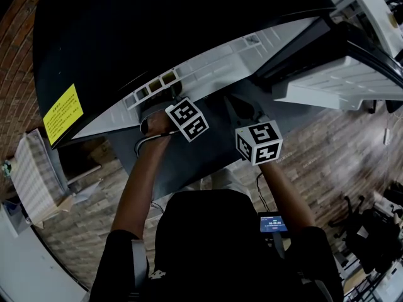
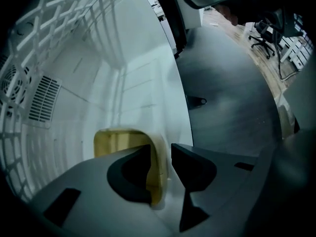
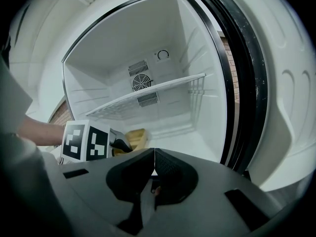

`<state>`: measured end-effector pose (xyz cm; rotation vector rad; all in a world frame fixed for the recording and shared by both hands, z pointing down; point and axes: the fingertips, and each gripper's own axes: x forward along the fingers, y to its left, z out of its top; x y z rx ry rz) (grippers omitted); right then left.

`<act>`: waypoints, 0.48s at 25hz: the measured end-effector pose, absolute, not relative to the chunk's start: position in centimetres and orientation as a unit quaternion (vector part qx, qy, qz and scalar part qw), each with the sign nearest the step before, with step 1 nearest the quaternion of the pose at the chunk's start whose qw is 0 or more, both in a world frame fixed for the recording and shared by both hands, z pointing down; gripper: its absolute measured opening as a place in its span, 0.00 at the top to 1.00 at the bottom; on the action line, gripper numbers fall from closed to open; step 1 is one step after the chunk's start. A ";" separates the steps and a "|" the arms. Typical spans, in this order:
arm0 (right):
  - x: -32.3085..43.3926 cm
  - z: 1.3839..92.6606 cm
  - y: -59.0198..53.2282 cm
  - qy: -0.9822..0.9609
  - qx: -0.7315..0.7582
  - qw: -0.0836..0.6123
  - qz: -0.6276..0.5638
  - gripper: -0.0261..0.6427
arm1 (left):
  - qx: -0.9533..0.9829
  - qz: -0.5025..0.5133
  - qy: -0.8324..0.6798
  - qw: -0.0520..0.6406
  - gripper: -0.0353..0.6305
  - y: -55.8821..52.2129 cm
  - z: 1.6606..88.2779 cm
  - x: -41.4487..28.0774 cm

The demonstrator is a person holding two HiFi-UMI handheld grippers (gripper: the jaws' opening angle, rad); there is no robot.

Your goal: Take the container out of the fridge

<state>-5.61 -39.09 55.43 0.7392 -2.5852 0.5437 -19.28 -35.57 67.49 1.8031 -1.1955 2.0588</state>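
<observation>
Below, patterned floor (image 1: 352,150) surrounds the open fridge (image 1: 208,68).

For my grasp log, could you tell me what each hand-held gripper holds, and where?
Nothing is held: the left hand-held gripper straddles the side wall of the yellow container, jaws apart; the right hand-held gripper is shut, empty.

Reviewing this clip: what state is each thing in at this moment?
Fridge: door open.
Shelf: in place, bare.
Container: inside the fridge, on its bottom, one wall between the left jaws.
Left gripper: open, jaws astride that wall, one inside and one outside.
Right gripper: shut, empty, outside the fridge.
</observation>
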 end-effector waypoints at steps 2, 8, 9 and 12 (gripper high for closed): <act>-5.6 55.4 -39.1 -0.923 0.266 0.197 0.195 0.90 | 0.597 0.689 -0.402 0.086 0.76 -35.5 67.7 -19.6; -5.3 55.3 -39.1 -0.921 0.271 0.200 0.196 0.90 | 0.593 0.702 -0.386 0.078 0.88 -35.3 68.0 -19.7; -5.3 55.3 -39.2 -0.921 0.272 0.201 0.196 0.90 | 0.595 0.702 -0.383 0.080 0.89 -35.2 68.0 -19.6; -5.0 55.2 -39.1 -0.920 0.276 0.200 0.196 0.90 | 0.600 0.704 -0.371 0.078 0.90 -35.1 68.1 -19.3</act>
